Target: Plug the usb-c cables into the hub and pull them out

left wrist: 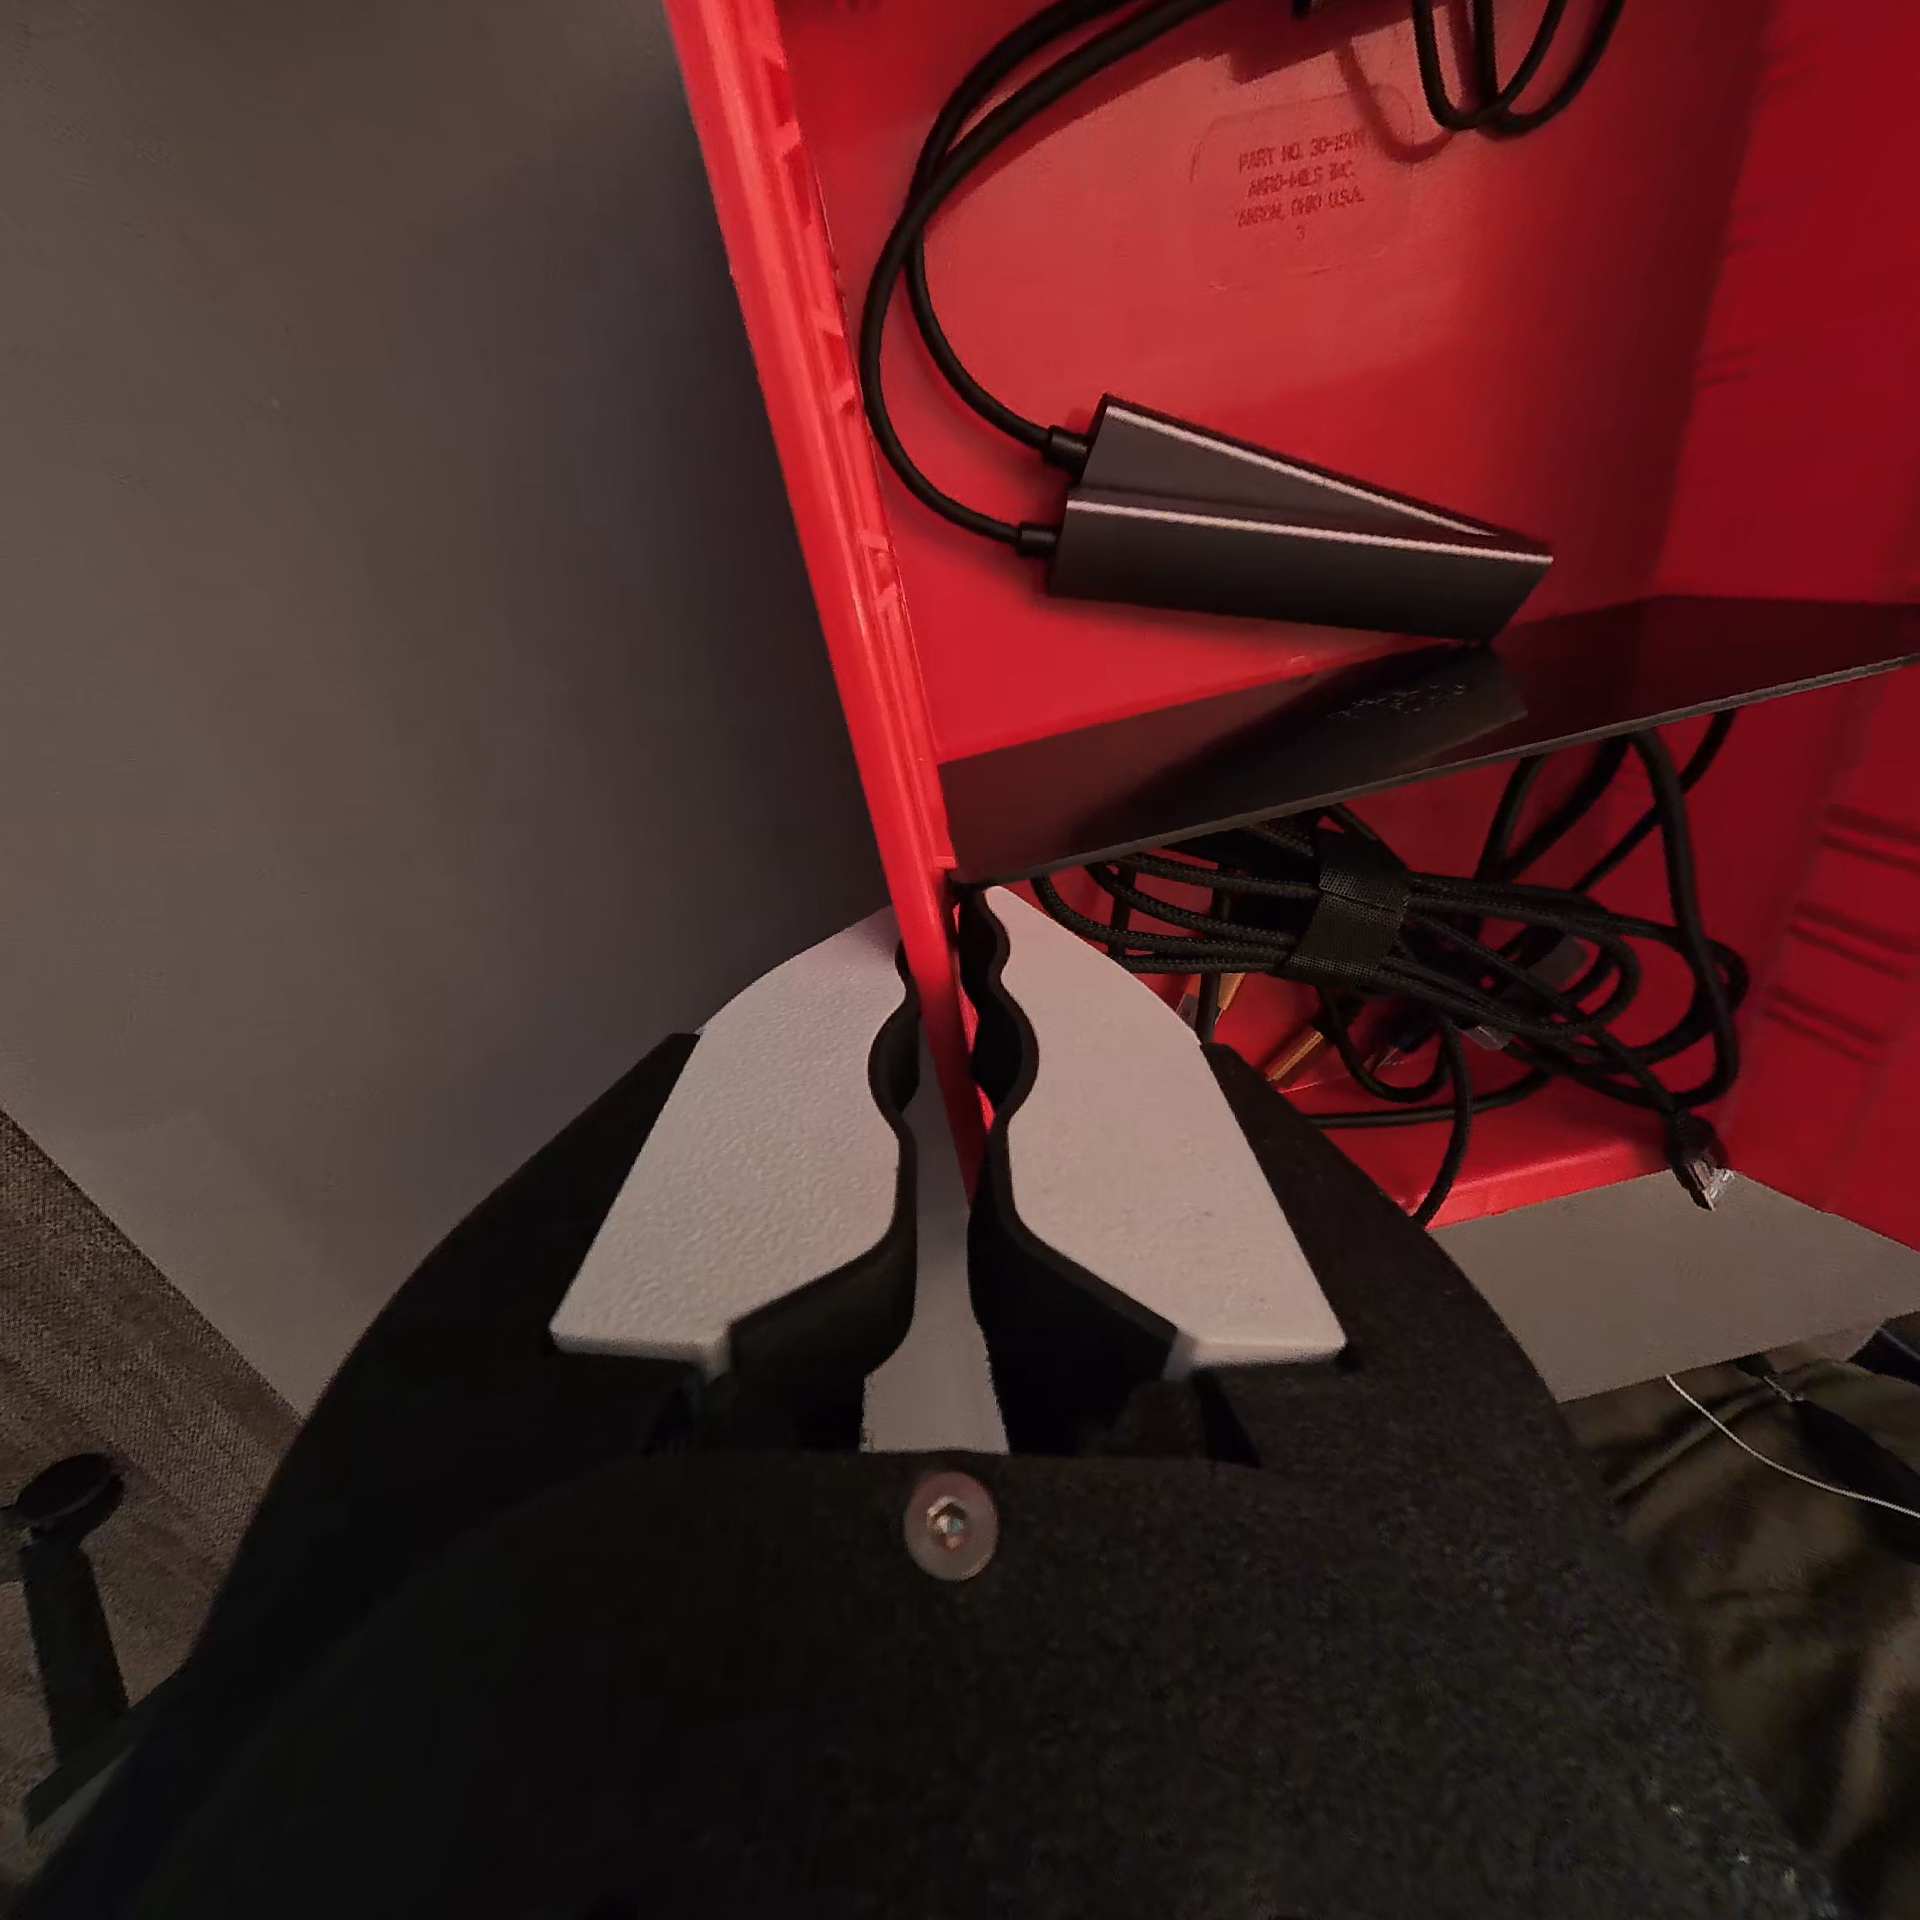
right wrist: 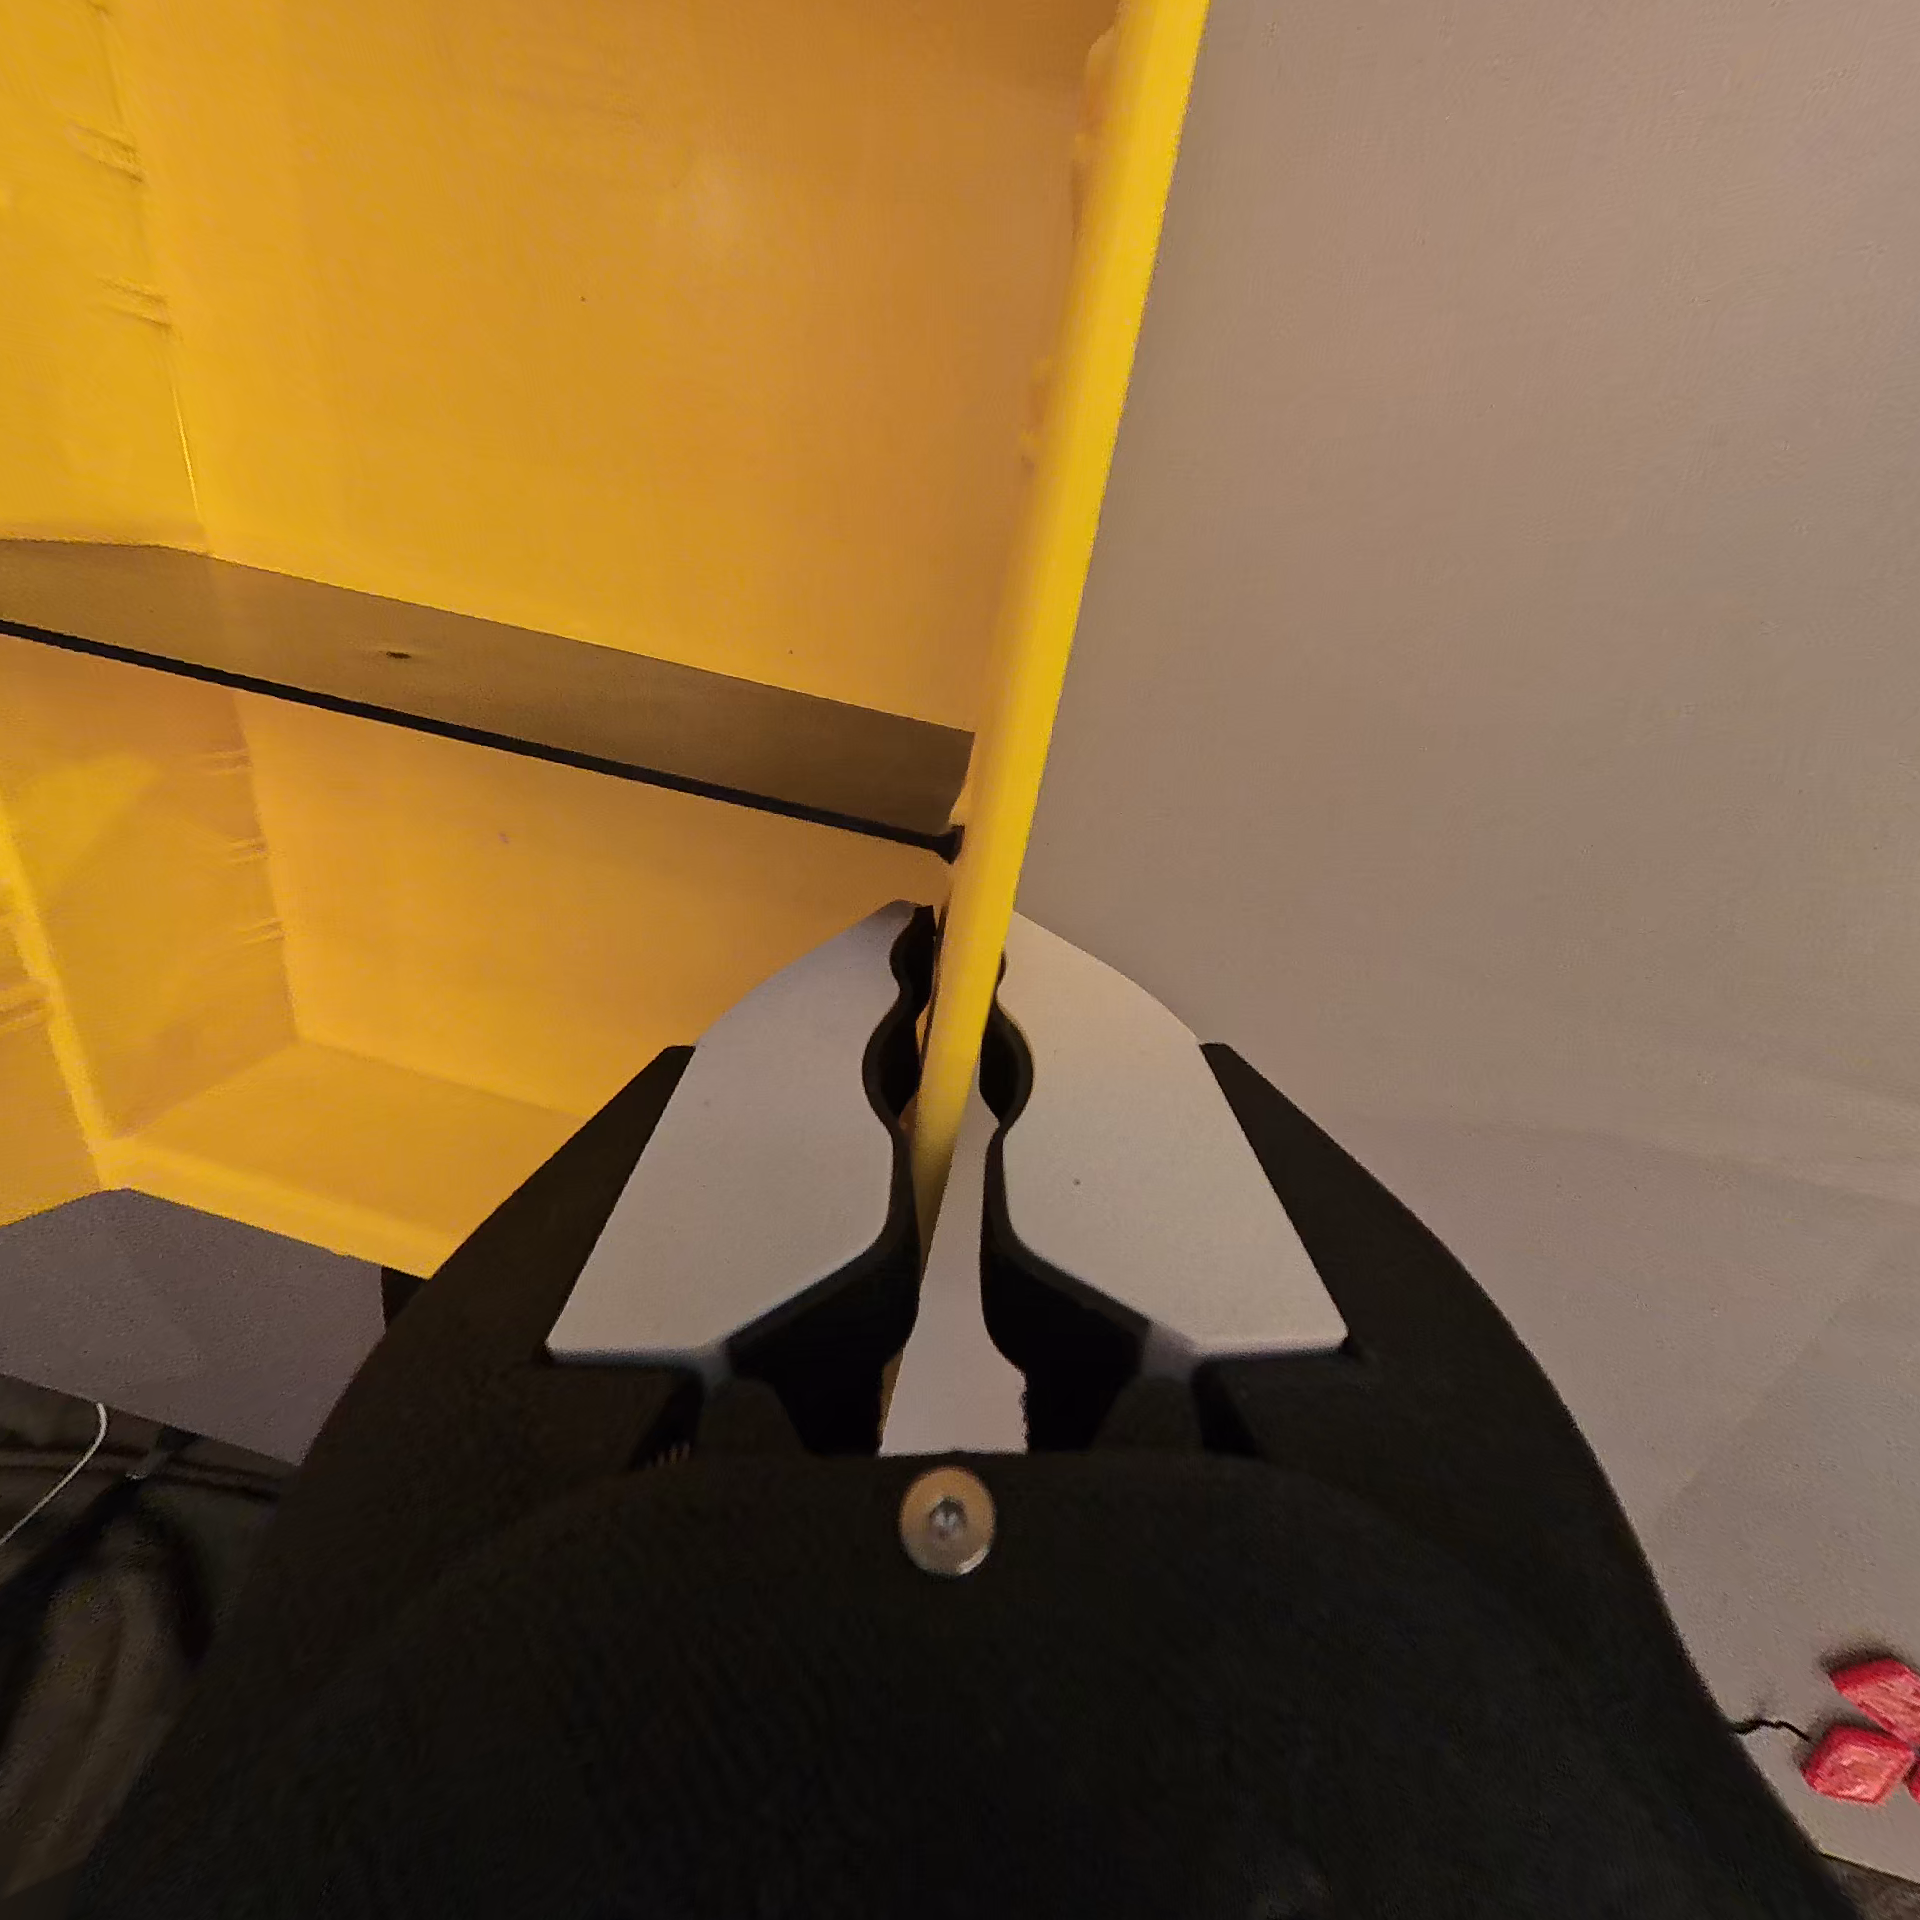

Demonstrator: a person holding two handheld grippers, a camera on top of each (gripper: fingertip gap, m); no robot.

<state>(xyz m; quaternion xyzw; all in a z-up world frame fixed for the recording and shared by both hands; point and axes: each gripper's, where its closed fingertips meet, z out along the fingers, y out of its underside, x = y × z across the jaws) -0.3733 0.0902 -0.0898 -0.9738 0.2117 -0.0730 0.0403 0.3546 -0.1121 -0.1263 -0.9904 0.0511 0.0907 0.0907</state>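
The left gripper (left wrist: 943, 961) pinches the red bin (left wrist: 1351, 312) side wall; the right gripper (right wrist: 956, 961) pinches a yellow bin (right wrist: 582, 364) wall. Two grey hubs (left wrist: 1278, 520), cables (left wrist: 914, 343) attached, lie up-right of the left gripper, long axes slanting right.

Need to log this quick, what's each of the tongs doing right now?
Left tongs: closed on the red bin wall.
Right tongs: closed on the yellow bin wall.
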